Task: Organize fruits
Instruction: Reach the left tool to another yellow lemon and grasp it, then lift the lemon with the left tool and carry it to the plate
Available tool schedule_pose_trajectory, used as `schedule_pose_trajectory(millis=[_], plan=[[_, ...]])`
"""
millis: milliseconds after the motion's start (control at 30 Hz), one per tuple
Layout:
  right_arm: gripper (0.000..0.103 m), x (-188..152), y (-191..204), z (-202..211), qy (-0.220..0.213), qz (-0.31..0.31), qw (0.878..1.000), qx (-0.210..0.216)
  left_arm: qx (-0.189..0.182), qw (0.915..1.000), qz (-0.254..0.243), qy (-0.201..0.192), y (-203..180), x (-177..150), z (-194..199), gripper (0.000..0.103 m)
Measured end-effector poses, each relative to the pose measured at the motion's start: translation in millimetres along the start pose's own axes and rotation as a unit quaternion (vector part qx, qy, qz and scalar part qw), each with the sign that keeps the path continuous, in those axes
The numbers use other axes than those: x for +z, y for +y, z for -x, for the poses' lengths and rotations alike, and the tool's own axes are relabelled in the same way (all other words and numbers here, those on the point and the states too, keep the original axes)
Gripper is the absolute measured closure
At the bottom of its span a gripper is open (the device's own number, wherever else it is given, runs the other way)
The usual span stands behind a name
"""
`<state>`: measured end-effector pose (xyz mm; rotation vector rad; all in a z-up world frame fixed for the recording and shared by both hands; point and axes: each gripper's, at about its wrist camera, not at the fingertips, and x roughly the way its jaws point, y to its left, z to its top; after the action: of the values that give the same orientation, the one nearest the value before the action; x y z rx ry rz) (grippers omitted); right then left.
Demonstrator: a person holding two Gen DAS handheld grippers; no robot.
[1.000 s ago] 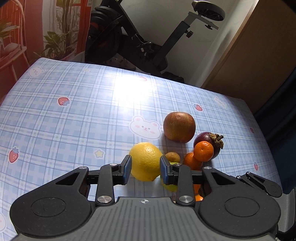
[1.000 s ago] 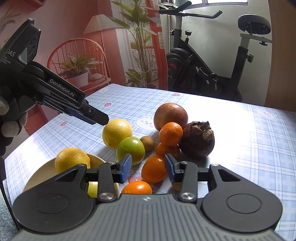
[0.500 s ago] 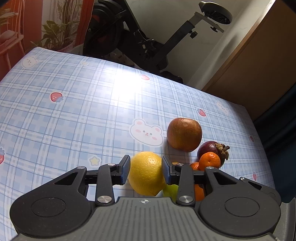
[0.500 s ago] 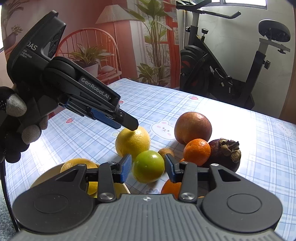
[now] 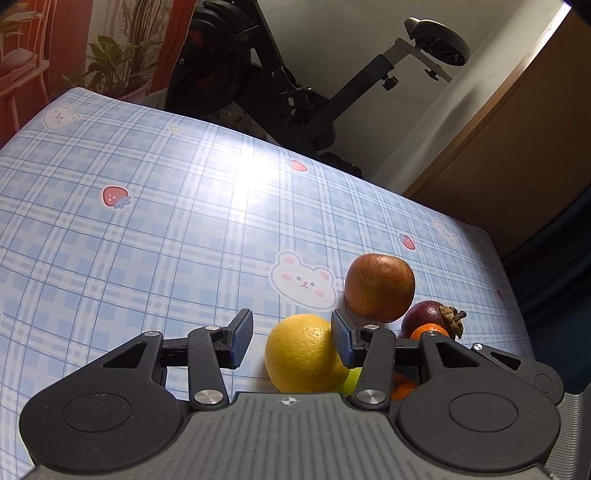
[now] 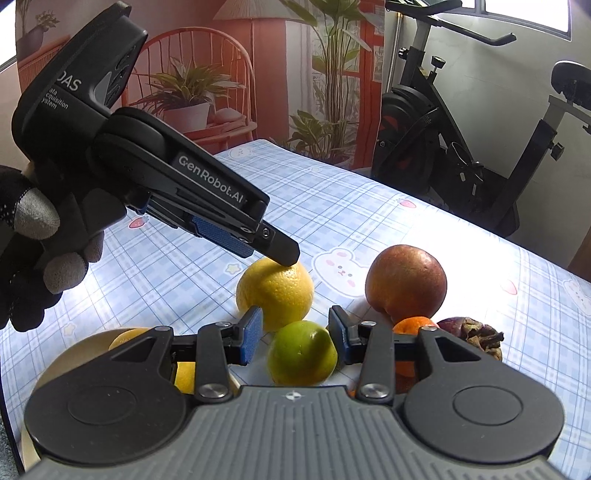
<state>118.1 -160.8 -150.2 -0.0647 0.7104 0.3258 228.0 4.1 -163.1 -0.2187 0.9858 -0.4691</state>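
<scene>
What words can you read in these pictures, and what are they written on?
"GenRobot.AI": white letters along the arm of the left hand-held gripper, seen from the right wrist camera.
"DAS": on that gripper's black body; its start is cut off.
Small lines under it end in "ata", "quisition", "ystem"; their beginnings are hidden.
The tablecloth has only bear and strawberry pictures, no words.

Daylight enters from a window (image 6: 528, 14) at the top right of the right wrist view, where the glass is blown out to white. It throws a broad white glare across the glossy checked surface (image 5: 110, 258), washing out the pattern near the middle of the left view and along the right side of the right view. The fruit cast soft, short shadows. Both pictures are sharp, with slight softness on the black tool bodies closest to the lens. Fisheye distortion bends the surface's edges and the exercise bike (image 6: 480, 147) outward, and the corners darken.
</scene>
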Motion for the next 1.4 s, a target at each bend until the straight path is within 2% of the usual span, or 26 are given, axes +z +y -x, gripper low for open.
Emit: schedule_pose_trajectory(millis=[267,433,500,600,833,933,1033,1133,1400], plan=[[0.059,15,3,-25,0.034,0.022,0.999,0.025,-0.009,0.9999,0.01,-0.003,4,5,-6,0.053],[0.045,19,3,-38,0.052,0.022,0.998,0.035,-0.003,0.9996,0.027,-0.006,14,6,-6,0.053],[0.043,19,2,-42,0.057,0.019,0.997,0.04,-0.002,0.9993,0.036,-0.006,20,6,-6,0.054],[0.046,19,0,-47,0.065,0.008,0.996,0.055,-0.014,0.9986,0.052,0.0,26,7,-5,0.056],[0.046,18,0,-47,0.059,0.005,0.997,0.059,-0.055,0.9948,0.086,0.01,34,6,5,0.057],[0.046,18,0,-47,0.057,0.002,0.997,0.059,-0.064,0.9946,0.08,0.019,30,4,2,0.057],[0.046,17,-2,-46,0.058,0.001,0.996,0.061,-0.057,0.9962,0.062,0.025,26,0,-1,0.057],[0.045,16,-4,-50,0.063,-0.009,0.996,0.066,-0.07,0.9947,0.07,0.028,29,-4,-5,0.056],[0.045,13,1,-47,0.049,-0.005,0.997,0.061,-0.071,0.9953,0.059,0.029,29,-4,0,0.056]])
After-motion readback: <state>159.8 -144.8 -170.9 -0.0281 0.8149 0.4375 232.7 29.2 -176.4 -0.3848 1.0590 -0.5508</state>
